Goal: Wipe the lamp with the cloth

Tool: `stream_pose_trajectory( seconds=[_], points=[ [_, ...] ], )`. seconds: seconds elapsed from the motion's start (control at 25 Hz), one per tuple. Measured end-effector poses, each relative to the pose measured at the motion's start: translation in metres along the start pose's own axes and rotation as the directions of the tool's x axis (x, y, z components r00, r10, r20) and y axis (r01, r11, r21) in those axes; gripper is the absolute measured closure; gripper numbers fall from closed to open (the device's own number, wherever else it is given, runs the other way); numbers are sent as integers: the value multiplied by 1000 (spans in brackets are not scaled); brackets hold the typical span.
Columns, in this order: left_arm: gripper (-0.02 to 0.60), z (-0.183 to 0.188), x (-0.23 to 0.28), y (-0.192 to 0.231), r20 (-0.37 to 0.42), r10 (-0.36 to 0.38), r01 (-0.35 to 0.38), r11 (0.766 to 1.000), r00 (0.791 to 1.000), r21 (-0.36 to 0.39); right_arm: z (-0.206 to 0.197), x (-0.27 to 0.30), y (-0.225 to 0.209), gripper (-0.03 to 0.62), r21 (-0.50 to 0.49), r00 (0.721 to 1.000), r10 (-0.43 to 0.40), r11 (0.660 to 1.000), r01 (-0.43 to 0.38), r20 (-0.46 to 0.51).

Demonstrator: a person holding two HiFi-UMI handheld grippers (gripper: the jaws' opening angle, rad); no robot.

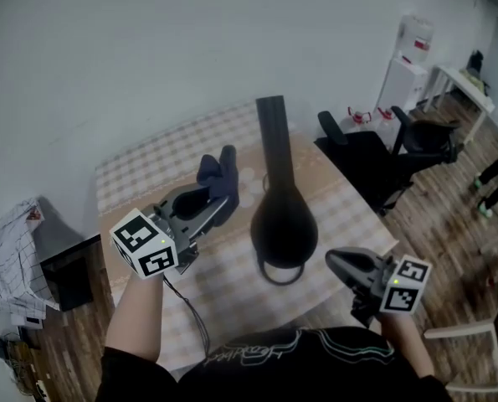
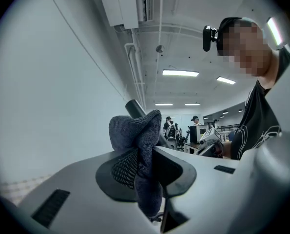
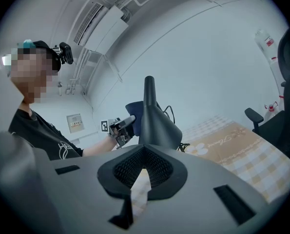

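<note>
Cloth, pinched by left gripper, is best stroked lightly along lamp; right gripper is closed, empty.

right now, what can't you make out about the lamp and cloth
- Left gripper view: the blue cloth, clamped in the left gripper, hides all of the black lamp but its stem tip.
- Right gripper view: the lamp covers part of the cloth.
- Head view: lamp too dark to show dust.
- Right gripper view: print on the tablecloth too small to read.
</note>
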State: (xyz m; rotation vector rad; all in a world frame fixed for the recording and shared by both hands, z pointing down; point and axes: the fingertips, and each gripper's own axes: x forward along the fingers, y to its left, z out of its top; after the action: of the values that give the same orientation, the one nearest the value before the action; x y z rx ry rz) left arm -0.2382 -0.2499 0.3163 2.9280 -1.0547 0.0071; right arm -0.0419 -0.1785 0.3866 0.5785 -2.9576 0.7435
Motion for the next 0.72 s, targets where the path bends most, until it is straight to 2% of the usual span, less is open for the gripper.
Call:
stream_pose_trajectory(
  seconds=[0.36, 0.52, 0.72],
  points=[
    [509, 75, 27, -18, 10, 78, -78, 984, 997, 160, 38, -20, -3, 583, -51, 997, 72, 996, -71, 14],
    [509, 101, 41, -22, -2, 130, -125, 958, 991, 257, 47, -27, -5, 583, -64, 995, 100, 993, -99, 18],
    [509, 120, 55, -12, -29, 204, -182, 922, 979, 341, 58, -37, -13, 583, -76, 993, 113, 991, -110, 32]
  ],
)
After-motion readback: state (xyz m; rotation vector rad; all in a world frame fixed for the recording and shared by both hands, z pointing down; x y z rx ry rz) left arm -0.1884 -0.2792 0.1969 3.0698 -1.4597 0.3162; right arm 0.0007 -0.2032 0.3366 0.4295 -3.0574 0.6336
